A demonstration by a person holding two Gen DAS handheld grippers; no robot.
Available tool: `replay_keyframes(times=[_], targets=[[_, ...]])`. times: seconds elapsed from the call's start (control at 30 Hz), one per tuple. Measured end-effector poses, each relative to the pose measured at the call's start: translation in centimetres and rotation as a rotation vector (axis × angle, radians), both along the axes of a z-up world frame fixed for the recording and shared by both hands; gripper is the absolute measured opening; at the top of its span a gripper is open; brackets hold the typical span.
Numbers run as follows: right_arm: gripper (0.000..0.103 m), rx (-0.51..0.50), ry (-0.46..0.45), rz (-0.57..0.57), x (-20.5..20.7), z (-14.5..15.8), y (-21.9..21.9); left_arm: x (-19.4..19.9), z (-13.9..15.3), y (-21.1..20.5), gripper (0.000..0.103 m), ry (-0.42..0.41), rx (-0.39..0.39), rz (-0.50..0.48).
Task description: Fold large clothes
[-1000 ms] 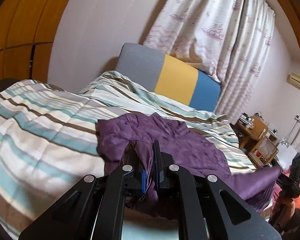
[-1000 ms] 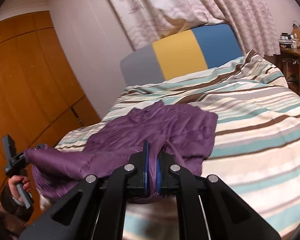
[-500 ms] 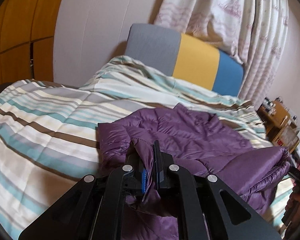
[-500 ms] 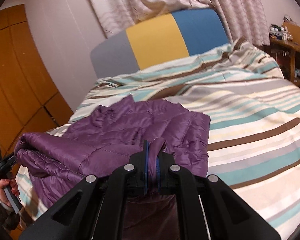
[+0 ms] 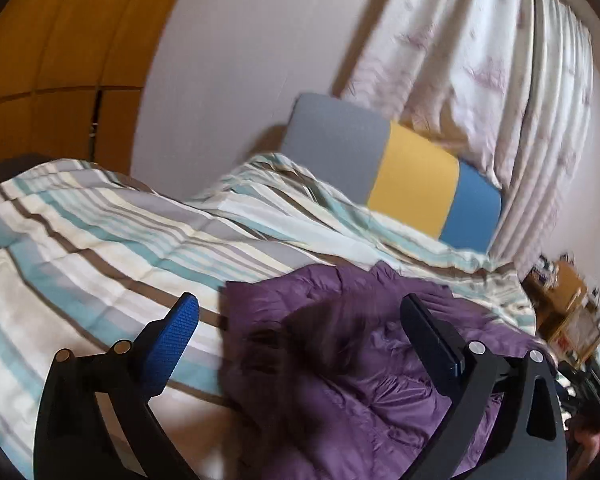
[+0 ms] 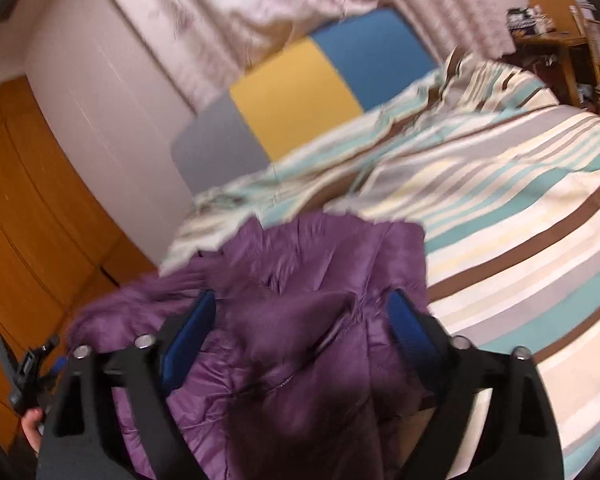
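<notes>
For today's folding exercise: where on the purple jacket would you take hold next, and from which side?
Probably the jacket's straight right edge, approached from the bare striped duvet side: that edge lies flat and clear, while the middle is puffy and rumpled.

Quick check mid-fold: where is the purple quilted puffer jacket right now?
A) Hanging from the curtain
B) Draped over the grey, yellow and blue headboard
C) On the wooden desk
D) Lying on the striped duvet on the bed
D: the purple quilted puffer jacket lies bunched on the striped duvet, short of the headboard.
</notes>
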State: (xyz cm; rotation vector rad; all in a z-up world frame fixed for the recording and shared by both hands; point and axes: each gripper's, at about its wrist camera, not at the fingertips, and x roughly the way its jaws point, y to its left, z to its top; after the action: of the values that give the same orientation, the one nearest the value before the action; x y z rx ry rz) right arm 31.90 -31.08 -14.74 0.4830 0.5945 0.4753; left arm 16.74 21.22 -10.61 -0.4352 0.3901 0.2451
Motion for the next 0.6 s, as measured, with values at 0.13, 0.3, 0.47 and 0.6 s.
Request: replay_keyframes(times=[0.13,0.3,0.47,0.6], targets=[[0.096,-0.004,0.057,0.0,-1.1,-0.9,-1.2,-1.2,-2.8,1.0,0.1,0.084,-0.054,-0.01],[0.096,-0.034,0.191,0.042,-1.0,-3.9,-0.3,-0.8,-7.0,-0.6,0.1,0.217,-0.125,-0.096],[0.056,-0.065,0.266,0.079,-0.6,-5.6,2.4,1.6,-8.8,-3.2,0.07,0.358,-0.113,-0.185],[0.032,-0.071,0.27,0.105,-1.6,-5.1,2.8,1.1,-8.1,-4.8,0.035,0.389,-0.083,-0.242]])
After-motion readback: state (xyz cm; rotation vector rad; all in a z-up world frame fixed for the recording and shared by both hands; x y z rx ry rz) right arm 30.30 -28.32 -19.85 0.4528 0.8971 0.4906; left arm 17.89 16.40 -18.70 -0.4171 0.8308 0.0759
